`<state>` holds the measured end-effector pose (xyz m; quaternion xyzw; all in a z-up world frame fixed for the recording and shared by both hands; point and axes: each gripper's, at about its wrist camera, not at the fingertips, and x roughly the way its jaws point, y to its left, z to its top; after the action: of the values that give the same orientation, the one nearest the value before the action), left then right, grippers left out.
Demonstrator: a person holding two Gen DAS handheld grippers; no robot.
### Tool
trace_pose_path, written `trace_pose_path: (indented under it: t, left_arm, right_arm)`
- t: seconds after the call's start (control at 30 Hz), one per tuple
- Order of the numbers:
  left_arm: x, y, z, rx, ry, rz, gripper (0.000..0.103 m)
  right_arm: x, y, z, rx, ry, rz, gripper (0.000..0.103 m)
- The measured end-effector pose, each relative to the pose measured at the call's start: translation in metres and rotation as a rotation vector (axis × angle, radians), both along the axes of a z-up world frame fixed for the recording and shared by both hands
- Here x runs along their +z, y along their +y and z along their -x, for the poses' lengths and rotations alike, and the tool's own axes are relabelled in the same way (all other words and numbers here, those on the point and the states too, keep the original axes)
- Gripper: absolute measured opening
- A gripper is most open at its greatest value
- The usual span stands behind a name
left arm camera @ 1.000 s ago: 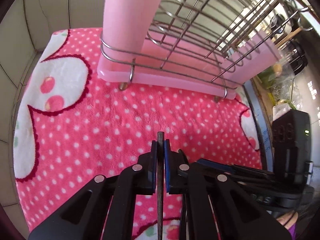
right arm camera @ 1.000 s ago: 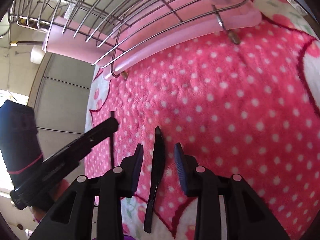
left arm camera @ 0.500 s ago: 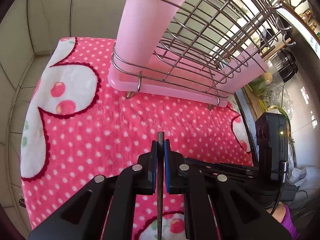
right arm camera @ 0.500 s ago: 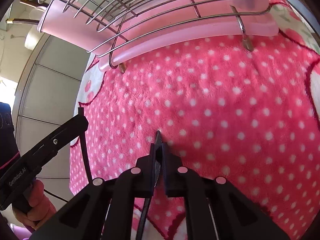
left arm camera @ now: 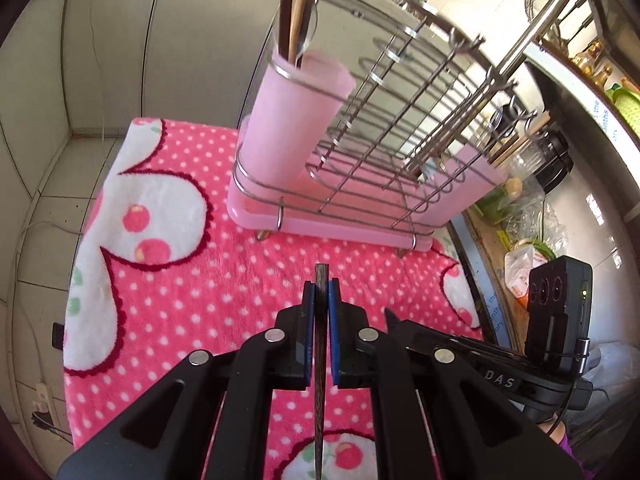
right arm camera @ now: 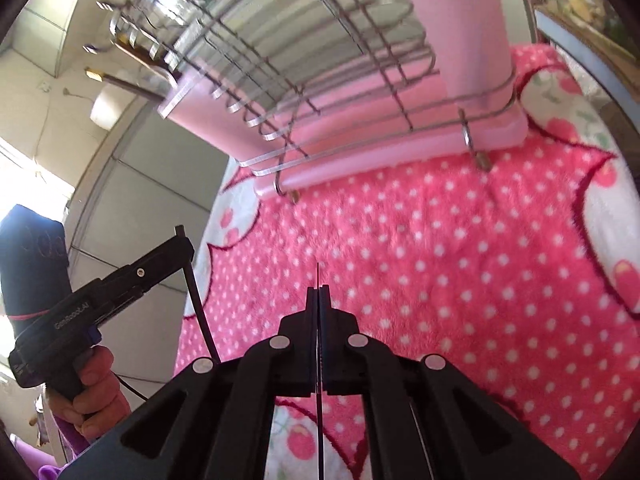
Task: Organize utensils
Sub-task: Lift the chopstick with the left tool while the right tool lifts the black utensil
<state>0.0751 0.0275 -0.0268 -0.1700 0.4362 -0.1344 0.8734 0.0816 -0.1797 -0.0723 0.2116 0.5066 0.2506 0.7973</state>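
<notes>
My left gripper (left arm camera: 321, 286) is shut on a dark chopstick (left arm camera: 320, 360), held above the pink dotted towel (left arm camera: 180, 280). It also shows in the right wrist view (right arm camera: 182, 240). My right gripper (right arm camera: 318, 294) is shut on a black knife (right arm camera: 319, 420), seen edge-on and lifted off the towel. A wire dish rack (left arm camera: 400, 128) on a pink tray stands ahead. Its pink utensil cup (left arm camera: 292, 120) at the left end holds chopsticks and a spoon. A second pink cup (right arm camera: 452, 20) stands at the right end.
Grey tiled walls (left arm camera: 100, 40) close the left and back. A counter with bags and bottles (left arm camera: 528, 216) runs along the right. The towel edge (left arm camera: 76, 320) drops off at the left.
My right gripper closed on the knife and lifted it off the towel. My left gripper rose and pulled back with the chopstick, so the whole rack and cup top show.
</notes>
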Motion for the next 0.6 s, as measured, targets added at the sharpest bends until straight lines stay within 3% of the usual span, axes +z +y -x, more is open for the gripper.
trace_pose_path:
  t: [0.37,0.6]
  left_arm:
    - [0.053,0.016,0.014,0.055,-0.169,0.018,0.006]
    - [0.098,0.02,0.021,0.08,-0.305,0.009,0.006]
  right_arm:
    - [0.065,-0.036,0.008,-0.106,-0.215,-0.059,0.001]
    - [0.127,-0.064,0.008,-0.171,-0.404,-0.077,0.001]
